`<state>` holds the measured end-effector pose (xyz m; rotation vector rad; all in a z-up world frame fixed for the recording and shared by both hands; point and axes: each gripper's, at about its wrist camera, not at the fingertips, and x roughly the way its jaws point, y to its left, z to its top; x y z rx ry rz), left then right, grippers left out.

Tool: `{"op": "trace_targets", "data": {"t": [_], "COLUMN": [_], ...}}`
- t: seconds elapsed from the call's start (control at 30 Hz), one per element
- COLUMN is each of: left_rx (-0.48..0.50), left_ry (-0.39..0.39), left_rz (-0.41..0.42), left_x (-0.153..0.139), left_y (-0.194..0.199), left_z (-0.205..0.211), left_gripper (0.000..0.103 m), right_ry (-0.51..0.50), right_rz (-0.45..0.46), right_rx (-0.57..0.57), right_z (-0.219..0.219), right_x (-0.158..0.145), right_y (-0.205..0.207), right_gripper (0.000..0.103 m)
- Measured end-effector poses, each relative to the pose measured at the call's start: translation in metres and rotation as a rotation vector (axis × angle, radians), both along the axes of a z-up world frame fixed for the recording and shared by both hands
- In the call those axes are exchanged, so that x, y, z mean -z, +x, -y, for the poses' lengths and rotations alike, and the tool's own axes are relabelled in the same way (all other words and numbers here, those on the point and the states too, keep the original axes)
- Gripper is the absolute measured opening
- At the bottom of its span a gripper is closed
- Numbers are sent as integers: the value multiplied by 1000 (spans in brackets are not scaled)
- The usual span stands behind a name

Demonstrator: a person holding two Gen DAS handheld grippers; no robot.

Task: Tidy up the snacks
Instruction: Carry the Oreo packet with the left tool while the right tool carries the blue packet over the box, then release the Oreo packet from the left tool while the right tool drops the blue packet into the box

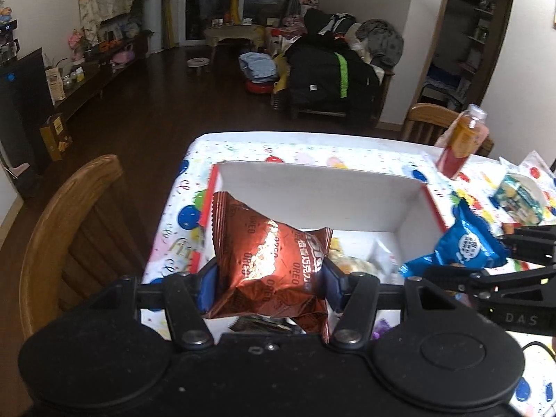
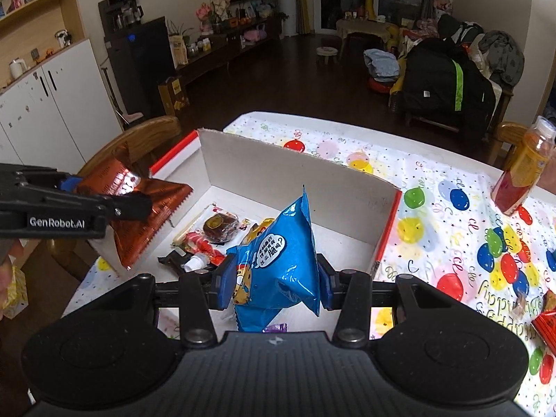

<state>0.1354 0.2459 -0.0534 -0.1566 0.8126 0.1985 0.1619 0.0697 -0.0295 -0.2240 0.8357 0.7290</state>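
Note:
My left gripper (image 1: 269, 279) is shut on a brown foil Oreo packet (image 1: 267, 260), held above the near left part of the open white box (image 1: 312, 191). In the right wrist view the same Oreo packet (image 2: 139, 215) hangs over the box's left wall. My right gripper (image 2: 274, 286) is shut on a blue snack packet (image 2: 281, 264), held over the near side of the box (image 2: 278, 163). From the left wrist view that blue packet (image 1: 462, 246) shows at the box's right wall. Several small snacks (image 2: 215, 229) lie on the box floor.
A yellow and red drink bottle (image 2: 524, 170) stands on the balloon-print tablecloth (image 2: 451, 208) to the right. Red packets (image 2: 549, 319) lie at the right edge. A bowl-shaped snack pack (image 1: 517, 194) sits right of the box. Wooden chairs (image 1: 69, 226) stand left and behind the table.

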Motion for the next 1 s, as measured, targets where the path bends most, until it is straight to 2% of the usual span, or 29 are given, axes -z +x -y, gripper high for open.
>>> {"op": "trace_targets", "data": {"t": [0.23,0.57,1.0], "left_rx": [-20,20,55], "left_ry": [11,37,38], "left_rz": [-29,-61,-94], "left_x": [15,34,51], "left_y": [24,60,77], "left_z": [-16,-12,-10], "left_gripper": [58,58,58], "right_ry": [-51,-100,-130], "right_rz": [3,-29,-43], "right_rx": [16,50,51], "right_z": [-21,-36,-41], "right_x": [16,41,53], "right_y": [24,59,65], "right_gripper": [45,46,48]}}
